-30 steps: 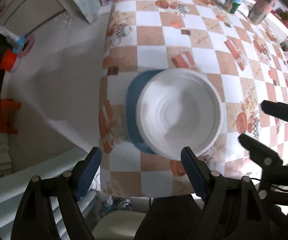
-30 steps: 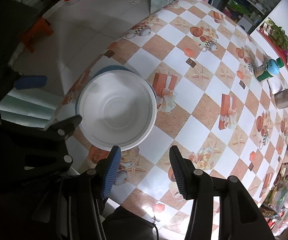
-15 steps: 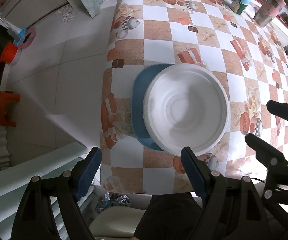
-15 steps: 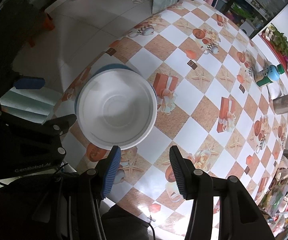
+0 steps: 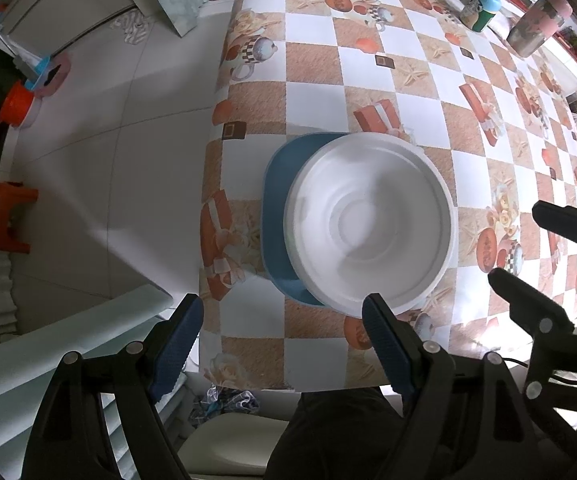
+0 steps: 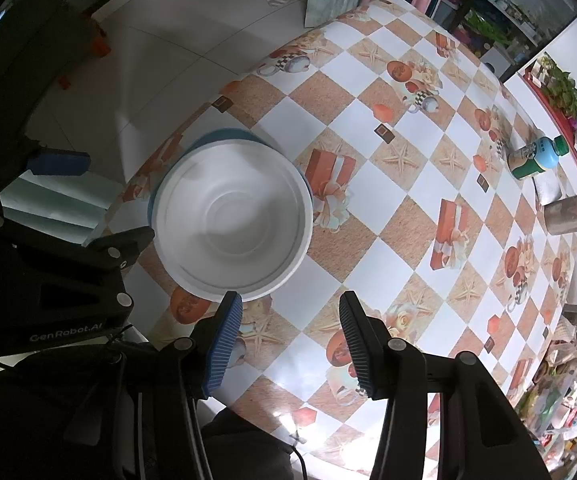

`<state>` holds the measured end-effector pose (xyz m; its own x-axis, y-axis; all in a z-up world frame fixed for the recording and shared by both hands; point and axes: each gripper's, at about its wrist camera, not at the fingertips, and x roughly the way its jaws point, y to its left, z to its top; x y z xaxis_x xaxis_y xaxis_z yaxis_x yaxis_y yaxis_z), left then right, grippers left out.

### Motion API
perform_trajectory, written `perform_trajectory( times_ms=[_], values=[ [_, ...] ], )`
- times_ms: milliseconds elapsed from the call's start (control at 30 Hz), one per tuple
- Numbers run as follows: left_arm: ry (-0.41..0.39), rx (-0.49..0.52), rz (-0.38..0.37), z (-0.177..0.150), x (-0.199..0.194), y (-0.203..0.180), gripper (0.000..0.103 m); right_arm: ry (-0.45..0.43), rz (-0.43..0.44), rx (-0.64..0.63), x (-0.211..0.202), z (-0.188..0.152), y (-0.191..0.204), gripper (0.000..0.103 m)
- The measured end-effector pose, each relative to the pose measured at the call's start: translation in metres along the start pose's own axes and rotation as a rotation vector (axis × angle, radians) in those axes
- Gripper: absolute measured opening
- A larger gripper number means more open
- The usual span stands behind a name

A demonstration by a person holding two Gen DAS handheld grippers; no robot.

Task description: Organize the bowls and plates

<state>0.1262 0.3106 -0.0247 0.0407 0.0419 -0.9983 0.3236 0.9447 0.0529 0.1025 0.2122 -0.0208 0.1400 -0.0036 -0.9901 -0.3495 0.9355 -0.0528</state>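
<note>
- Table [image 5: 368, 52] with the checkered oilcloth was the biggest item in frame. The stack sat close to its near-left corner, so I judged a shove toward me or leftward could send it onto the tiled floor [image 5: 100, 152].
- White bowl [image 5: 370, 222] sat on the blue plate [image 5: 278, 204], offset toward the plate's right side rather than centred. I expected an off-centre load to tip or slide if the plate alone got lifted.
- The blue plate showed only as a crescent on the left, under the bowl. Its right rim was hidden, so I couldn't tell how much support the bowl had there.
- Left gripper [image 5: 282, 342] hung above the table edge, jaws wide apart, holding nothing. Its right finger overlapped the bowl's near rim in view. Contact I couldn't tell. A drop from there risked clipping the rim.
- Right gripper [image 6: 290, 338] was also spread and empty, just off the bowl's near rim, over the cloth.
- Green-capped bottle [image 6: 536, 158] and a pink-topped tumbler [image 6: 576, 214] stood well apart at the far end, so no collision risk in my view.
</note>
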Motion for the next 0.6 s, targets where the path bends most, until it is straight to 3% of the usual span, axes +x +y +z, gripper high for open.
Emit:
perform_trajectory(
  times_ms=[600],
  values=[
    [-0.015, 0.008, 0.000, 0.0006, -0.0043, 0.0005, 0.084, 0.009, -0.004, -0.024, 0.0002, -0.0008, 0.0012, 0.052]
  ],
)
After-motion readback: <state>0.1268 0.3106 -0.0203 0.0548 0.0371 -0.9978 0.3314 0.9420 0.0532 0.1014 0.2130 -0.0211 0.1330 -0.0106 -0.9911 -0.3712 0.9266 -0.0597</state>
